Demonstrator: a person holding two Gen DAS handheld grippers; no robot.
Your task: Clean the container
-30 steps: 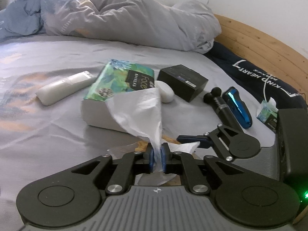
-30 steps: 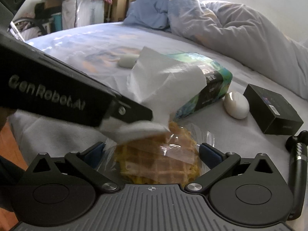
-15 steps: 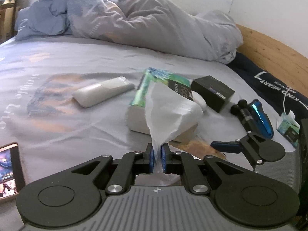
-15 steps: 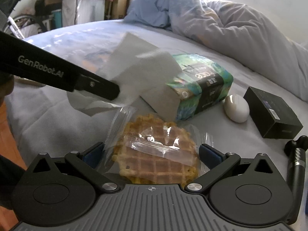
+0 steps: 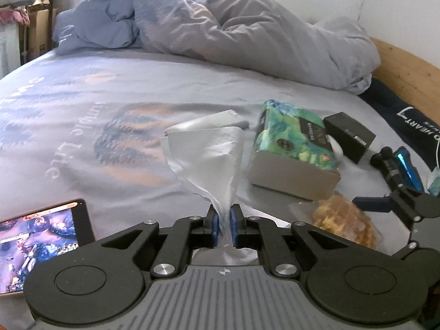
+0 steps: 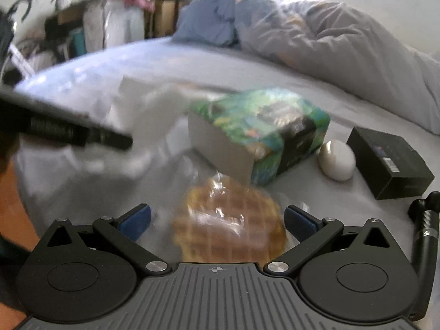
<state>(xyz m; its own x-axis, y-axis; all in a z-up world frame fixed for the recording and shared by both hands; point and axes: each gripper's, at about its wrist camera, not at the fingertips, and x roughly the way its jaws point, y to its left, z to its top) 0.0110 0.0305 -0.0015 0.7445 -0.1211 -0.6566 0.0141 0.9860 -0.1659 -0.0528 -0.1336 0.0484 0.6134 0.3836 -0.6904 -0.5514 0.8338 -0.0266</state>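
Observation:
My left gripper (image 5: pixel 223 221) is shut on a white tissue (image 5: pixel 209 154) that stands up from between its pads, pulled clear of the green tissue box (image 5: pixel 291 148) to its right. In the right wrist view the tissue (image 6: pixel 143 115) and the left gripper's body (image 6: pixel 68 132) are blurred at the left. My right gripper (image 6: pixel 217 217) is open, its blue pads on either side of a plastic-wrapped waffle (image 6: pixel 231 228) lying on the bed in front of the tissue box (image 6: pixel 261 134). The waffle also shows in the left wrist view (image 5: pixel 343 222).
On the bed sheet (image 5: pixel 110 88) lie a lit tablet (image 5: pixel 35 236), a grey remote (image 5: pixel 233 118) behind the tissue, a black box (image 6: pixel 390 159), a white egg-shaped object (image 6: pixel 337 159), a black handle (image 6: pixel 425 231) and a blue shaver (image 5: pixel 407 165). A rumpled duvet (image 5: pixel 247 35) lies at the back.
My left gripper has drawn the tissue out of the box and carried it left, away from the box. The tissue box has tipped or shifted. My right gripper stays open around the waffle.

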